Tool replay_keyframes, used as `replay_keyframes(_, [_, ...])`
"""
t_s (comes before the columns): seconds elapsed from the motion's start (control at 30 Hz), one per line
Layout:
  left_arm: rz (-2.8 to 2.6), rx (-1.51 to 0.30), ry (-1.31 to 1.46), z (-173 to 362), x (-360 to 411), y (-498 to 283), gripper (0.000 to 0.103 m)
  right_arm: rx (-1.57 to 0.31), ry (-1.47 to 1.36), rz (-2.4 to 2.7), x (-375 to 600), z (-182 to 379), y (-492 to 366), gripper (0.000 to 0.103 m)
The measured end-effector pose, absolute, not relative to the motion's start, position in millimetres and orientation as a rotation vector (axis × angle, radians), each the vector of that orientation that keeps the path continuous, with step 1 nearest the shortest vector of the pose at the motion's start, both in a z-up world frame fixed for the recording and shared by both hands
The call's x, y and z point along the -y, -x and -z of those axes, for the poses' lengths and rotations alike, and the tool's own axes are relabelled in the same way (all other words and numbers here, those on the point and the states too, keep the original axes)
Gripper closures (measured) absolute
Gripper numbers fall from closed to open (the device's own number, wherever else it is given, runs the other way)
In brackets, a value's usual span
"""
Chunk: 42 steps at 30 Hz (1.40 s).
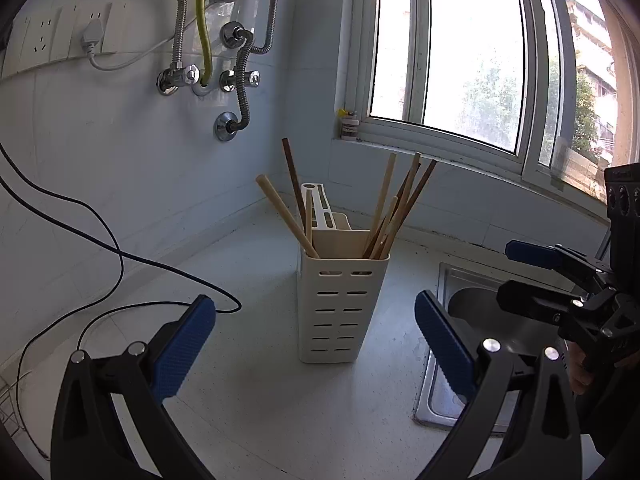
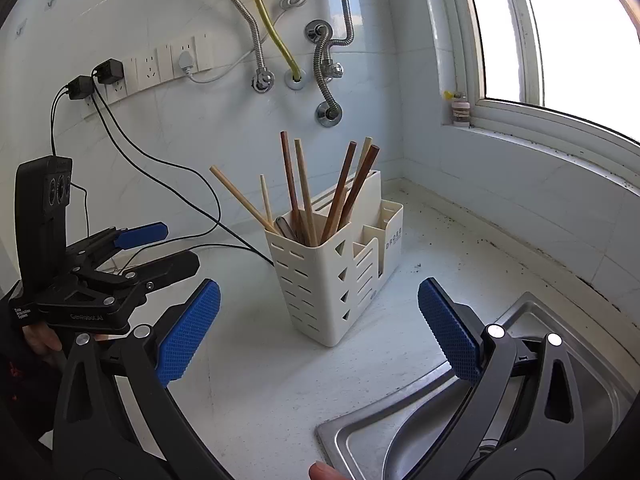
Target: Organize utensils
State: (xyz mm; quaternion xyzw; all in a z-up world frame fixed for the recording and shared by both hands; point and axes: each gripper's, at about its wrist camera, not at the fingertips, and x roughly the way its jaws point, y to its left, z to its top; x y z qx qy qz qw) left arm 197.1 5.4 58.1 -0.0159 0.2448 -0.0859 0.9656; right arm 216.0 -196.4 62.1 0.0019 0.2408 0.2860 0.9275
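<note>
A cream slotted utensil holder (image 1: 342, 308) (image 2: 334, 280) stands on the white counter near the corner. Several wooden chopsticks (image 1: 390, 208) (image 2: 304, 192) stand in its front compartment, leaning both ways. My left gripper (image 1: 314, 340) is open and empty, just in front of the holder. It also shows at the left of the right wrist view (image 2: 172, 246). My right gripper (image 2: 320, 328) is open and empty, in front of the holder and over the sink edge. It also shows at the right of the left wrist view (image 1: 506, 272).
A steel sink (image 1: 472, 340) (image 2: 440, 420) is set into the counter at the right. Black cables (image 1: 120, 264) (image 2: 168, 188) trail across the counter on the left. Pipes, wall sockets and a window surround the corner. A small jar (image 2: 460, 110) stands on the sill.
</note>
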Motion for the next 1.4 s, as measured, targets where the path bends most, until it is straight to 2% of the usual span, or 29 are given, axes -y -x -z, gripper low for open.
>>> replay_keyframes(1.4, [0.166,-0.483,0.021,-66.3,-5.8,-190.4,0.005,-0.487,-0.028,-0.594,204.9,-67.9,-208.2,0.008])
